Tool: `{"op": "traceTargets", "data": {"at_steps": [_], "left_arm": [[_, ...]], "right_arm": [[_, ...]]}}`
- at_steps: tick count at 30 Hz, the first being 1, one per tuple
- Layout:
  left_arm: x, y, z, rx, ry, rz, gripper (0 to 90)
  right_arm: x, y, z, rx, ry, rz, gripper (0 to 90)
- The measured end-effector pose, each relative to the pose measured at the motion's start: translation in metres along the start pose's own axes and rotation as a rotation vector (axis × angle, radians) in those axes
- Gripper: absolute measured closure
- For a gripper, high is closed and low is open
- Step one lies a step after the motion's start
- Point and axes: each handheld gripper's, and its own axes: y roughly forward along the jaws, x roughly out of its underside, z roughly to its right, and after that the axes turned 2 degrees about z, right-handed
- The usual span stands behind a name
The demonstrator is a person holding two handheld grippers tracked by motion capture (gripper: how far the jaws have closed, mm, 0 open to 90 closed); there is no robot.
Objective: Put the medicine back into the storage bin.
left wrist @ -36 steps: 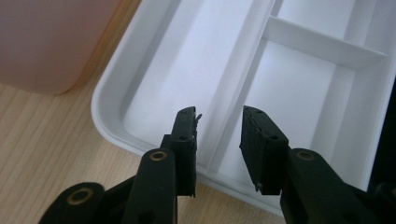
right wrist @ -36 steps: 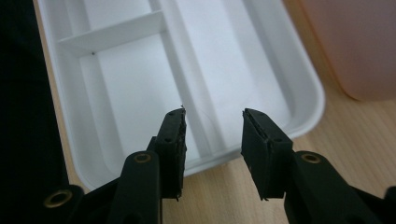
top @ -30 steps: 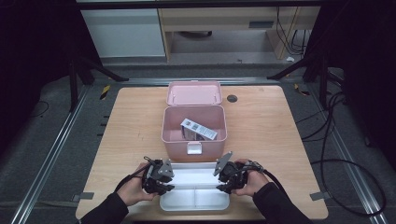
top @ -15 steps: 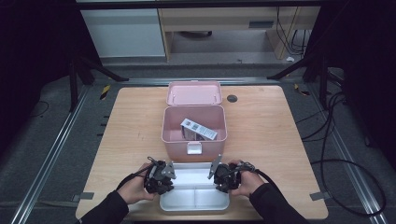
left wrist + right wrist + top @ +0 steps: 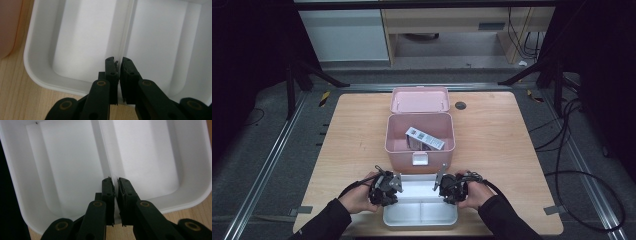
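Note:
A white two-compartment tray [image 5: 419, 212] lies at the table's front edge. My left gripper [image 5: 396, 185] is at the tray's left end and my right gripper [image 5: 440, 183] at its right end. In the left gripper view, the left gripper [image 5: 119, 61] straddles the tray [image 5: 82, 37] wall where the divider meets it. Its jaws have just been closing and now pinch that wall. In the right gripper view, the right gripper [image 5: 114, 181] grips the tray [image 5: 62, 157] wall at the divider in the same way, and its jaws have also just been closing.
An open pink box [image 5: 419, 135] stands just behind the tray, its lid [image 5: 420, 100] folded back. A white packet [image 5: 424, 138] leans inside it. The box's pink side [image 5: 7, 25] sits close to the tray's corner. A dark round hole [image 5: 460, 105] marks the far tabletop.
Both pairs of jaws have narrowed from partly open to closed on the tray's end walls. The hands have barely shifted, and the tray lies where it was.

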Motion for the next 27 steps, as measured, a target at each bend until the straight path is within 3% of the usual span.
{"op": "traceTargets", "data": {"at_steps": [9, 15, 23, 27], "left_arm": [[-0.012, -0.024, 0.008, 0.036, 0.067, -0.021, 87.5], [-0.017, -0.055, 0.012, 0.057, 0.066, 0.028, 87.5], [-0.028, -0.094, 0.018, 0.027, 0.103, 0.04, 88.2], [-0.036, -0.121, 0.013, 0.003, 0.115, 0.042, 88.3]], "right_arm": [[0.001, -0.021, -0.004, -0.03, -0.011, 0.021, 84.6], [0.001, -0.052, -0.011, -0.043, -0.013, 0.061, 84.9], [-0.006, -0.092, -0.015, -0.037, -0.027, 0.113, 85.3], [-0.012, -0.113, -0.009, -0.025, -0.045, 0.148, 85.4]]}}
